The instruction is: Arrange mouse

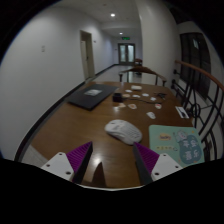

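Note:
A white computer mouse point(124, 131) lies on the brown wooden table point(70, 120), just ahead of my fingers and slightly toward the right one. My gripper point(111, 160) hovers above the table with its purple-padded fingers point(70, 160) spread wide apart. Nothing is between them; only bare table shows in the gap. The mouse rests on the table on its own, untouched by either finger.
A mouse pad with a light printed pattern point(176, 141) lies right of the mouse. A dark laptop point(92, 96) sits farther back on the left. Small white items point(140, 98) are scattered at the far end. A railing point(205, 95) runs along the right side.

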Demonstrator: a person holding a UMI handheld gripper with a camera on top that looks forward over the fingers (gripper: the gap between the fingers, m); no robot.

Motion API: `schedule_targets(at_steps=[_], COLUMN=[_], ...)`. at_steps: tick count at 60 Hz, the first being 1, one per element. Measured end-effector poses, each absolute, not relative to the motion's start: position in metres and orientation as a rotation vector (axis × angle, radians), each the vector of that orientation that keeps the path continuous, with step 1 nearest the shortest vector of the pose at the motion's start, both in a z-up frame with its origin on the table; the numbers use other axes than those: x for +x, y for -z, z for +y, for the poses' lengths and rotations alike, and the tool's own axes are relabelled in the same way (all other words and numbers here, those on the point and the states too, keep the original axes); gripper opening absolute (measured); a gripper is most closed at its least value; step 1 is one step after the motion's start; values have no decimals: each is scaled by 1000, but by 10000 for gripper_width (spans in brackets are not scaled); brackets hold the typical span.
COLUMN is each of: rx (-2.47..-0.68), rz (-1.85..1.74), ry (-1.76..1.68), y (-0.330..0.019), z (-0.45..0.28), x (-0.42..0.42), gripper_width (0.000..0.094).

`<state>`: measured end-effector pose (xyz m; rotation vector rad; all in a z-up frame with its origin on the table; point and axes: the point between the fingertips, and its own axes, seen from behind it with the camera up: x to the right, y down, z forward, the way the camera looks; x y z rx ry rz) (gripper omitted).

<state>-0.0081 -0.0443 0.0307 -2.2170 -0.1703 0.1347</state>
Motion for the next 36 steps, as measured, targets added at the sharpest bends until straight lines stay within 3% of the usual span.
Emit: schedule_targets(at_steps=[14, 28, 30, 33, 36], rx=[-2268, -2258, -2256, -2246, -2240], rz=[-156, -150, -160, -189, -241], ry=[-69, -70, -71, -60, -44], y=[16, 17, 17, 18, 18], z=[26, 95, 102, 113, 124], x=[45, 46, 44, 43, 40], gripper_width=[833, 806, 775, 595, 503])
